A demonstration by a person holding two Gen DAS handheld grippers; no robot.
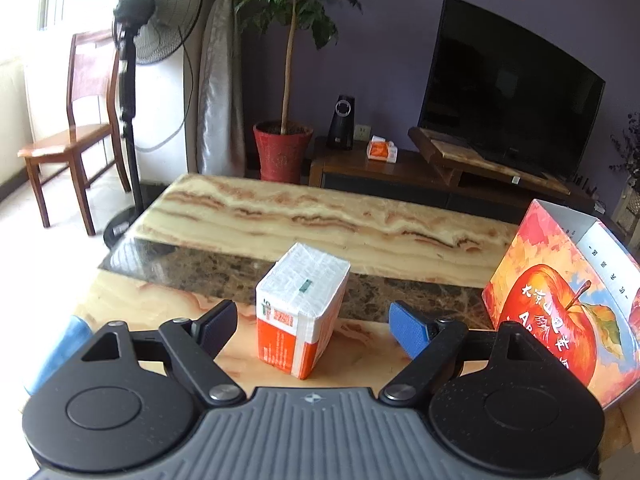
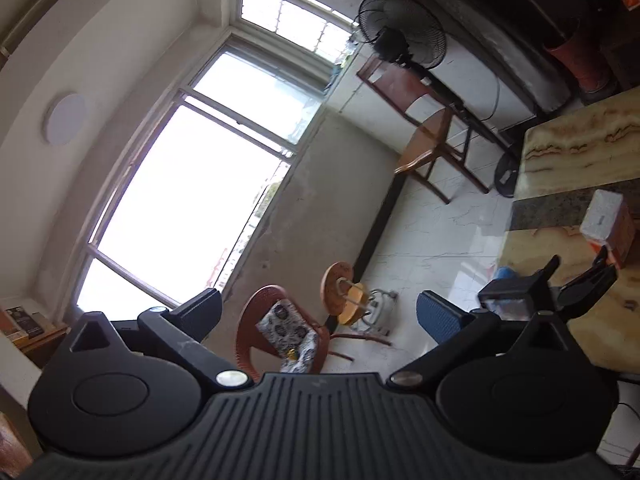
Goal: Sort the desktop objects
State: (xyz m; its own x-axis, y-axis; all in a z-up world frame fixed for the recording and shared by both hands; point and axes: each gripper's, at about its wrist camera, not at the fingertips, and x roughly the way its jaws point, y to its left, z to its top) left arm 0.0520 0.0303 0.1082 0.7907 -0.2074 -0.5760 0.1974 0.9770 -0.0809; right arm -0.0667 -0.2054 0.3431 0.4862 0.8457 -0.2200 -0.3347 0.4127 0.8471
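A white and orange tissue pack (image 1: 302,312) stands upright on the marble table (image 1: 280,208). My left gripper (image 1: 312,326) is open, one finger on each side of the pack, and the pads are clear of it. A colourful apple box (image 1: 560,300) stands open-topped at the right. A blue object (image 1: 70,344) lies at the table's left edge, half hidden by the gripper. My right gripper (image 2: 320,314) is open and holds nothing. It is rolled sideways off the table's end and faces the window. The right wrist view also shows the tissue pack (image 2: 606,220) and the left gripper (image 2: 576,280).
Beyond the table stand a fan (image 1: 160,16), a wooden chair (image 1: 76,136), a potted plant (image 1: 282,152) and a TV (image 1: 512,92) on a low cabinet. A wicker chair (image 2: 280,328) and a round stool (image 2: 340,292) stand on the floor by the window.
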